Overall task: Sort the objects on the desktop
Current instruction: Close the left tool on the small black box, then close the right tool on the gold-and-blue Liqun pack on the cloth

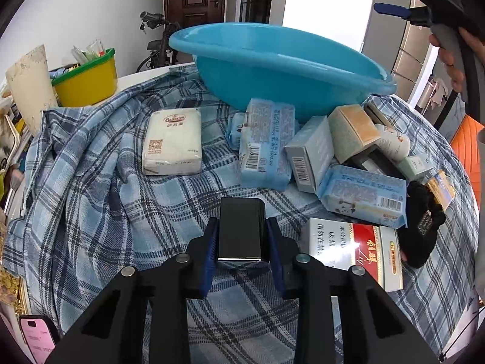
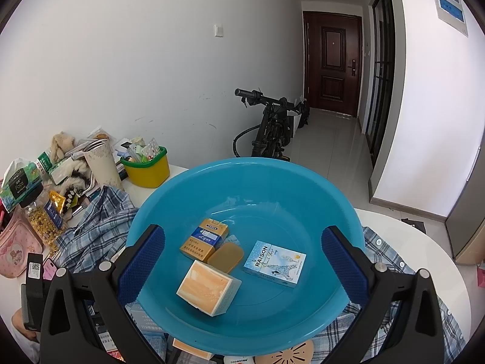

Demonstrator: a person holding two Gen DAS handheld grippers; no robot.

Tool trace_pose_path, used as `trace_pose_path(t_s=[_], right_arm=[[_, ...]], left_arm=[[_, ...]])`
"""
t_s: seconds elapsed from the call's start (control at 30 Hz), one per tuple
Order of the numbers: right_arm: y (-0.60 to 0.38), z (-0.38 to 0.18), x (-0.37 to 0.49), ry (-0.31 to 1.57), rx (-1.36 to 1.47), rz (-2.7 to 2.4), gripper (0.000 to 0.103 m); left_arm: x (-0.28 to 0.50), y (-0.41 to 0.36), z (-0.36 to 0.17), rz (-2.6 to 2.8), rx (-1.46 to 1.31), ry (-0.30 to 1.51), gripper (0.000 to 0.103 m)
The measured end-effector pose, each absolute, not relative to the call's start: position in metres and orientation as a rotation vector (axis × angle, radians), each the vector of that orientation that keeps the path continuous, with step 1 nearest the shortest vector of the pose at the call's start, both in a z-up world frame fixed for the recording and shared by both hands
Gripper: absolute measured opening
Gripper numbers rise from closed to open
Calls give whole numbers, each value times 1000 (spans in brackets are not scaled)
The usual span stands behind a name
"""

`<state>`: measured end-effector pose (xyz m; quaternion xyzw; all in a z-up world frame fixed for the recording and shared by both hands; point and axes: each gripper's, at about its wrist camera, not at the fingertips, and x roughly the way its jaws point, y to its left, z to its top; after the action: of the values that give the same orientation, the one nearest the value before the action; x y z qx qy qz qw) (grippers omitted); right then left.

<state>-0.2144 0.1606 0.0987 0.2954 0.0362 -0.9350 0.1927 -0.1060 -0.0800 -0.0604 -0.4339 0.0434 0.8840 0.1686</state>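
My left gripper (image 1: 241, 239) is shut on a black box (image 1: 241, 227), held just above the plaid cloth (image 1: 100, 163). Ahead lie a white tissue pack (image 1: 172, 141), blue wipe packs (image 1: 266, 142), grey and tan boxes (image 1: 309, 151), a red-and-white carton (image 1: 354, 253) and a black pouch (image 1: 419, 224), in front of the blue basin (image 1: 272, 63). My right gripper (image 2: 242, 248) is open and empty above the basin (image 2: 333, 318). Inside it lie an orange box (image 2: 207, 286), a gold-and-blue pack (image 2: 204, 239), a tan bar (image 2: 225, 256) and a light blue RAISON box (image 2: 275, 262).
A yellow tub with a green rim (image 1: 86, 75) (image 2: 148, 166) stands at the back left beside a paper cup (image 2: 101, 163), a jar (image 2: 45, 212) and clutter. A pink phone (image 1: 36, 336) lies at the near left. A bicycle (image 2: 269, 124) stands behind the white table (image 2: 424, 257).
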Motion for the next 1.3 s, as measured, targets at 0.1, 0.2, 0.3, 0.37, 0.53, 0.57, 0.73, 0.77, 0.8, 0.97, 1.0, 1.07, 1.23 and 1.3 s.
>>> trace_pose_path(t_s=[0.1, 0.2, 0.3, 0.37, 0.53, 0.57, 0.73, 0.77, 0.8, 0.97, 1.0, 1.07, 1.23, 1.3], right_arm=[[156, 106, -207, 162, 803, -2648, 103], [152, 114, -197, 228, 766, -2659, 103], [150, 123, -186, 230, 732, -2652, 103], [150, 128, -175, 217, 713, -2634, 103], [156, 132, -139, 322, 726, -2606, 103], [160, 130, -129, 345, 727, -2612, 103], [189, 87, -88, 371, 867, -2590, 103], [195, 72, -81, 380, 918, -2609, 103], [201, 57, -73, 376, 971, -2629, 103], [236, -11, -34, 158, 1183, -2746, 103], [241, -21, -29, 111, 1224, -2749, 103], [244, -38, -19, 55, 1287, -2774, 103], [245, -56, -17, -46, 1333, -2745, 103], [244, -59, -20, -61, 1350, -2736, 103]], left_arm=[[-103, -79, -57, 2515, -1212, 128, 33], [-101, -78, -53, 2520, -1181, 116, 33], [-102, -79, -52, 2533, -1165, 105, 33], [-101, -80, -52, 2537, -1158, 103, 33], [-99, -81, -56, 2544, -1143, 91, 33], [-98, -81, -57, 2539, -1138, 82, 33], [-95, -81, -58, 2535, -1123, 63, 33], [-94, -81, -57, 2538, -1114, 61, 33], [-93, -82, -56, 2541, -1105, 59, 33], [-92, -83, -54, 2547, -1085, 49, 33], [-92, -84, -54, 2546, -1078, 43, 33], [-92, -84, -54, 2543, -1076, 41, 33], [-91, -81, -54, 2534, -1070, 54, 33], [-90, -81, -53, 2534, -1065, 58, 33]])
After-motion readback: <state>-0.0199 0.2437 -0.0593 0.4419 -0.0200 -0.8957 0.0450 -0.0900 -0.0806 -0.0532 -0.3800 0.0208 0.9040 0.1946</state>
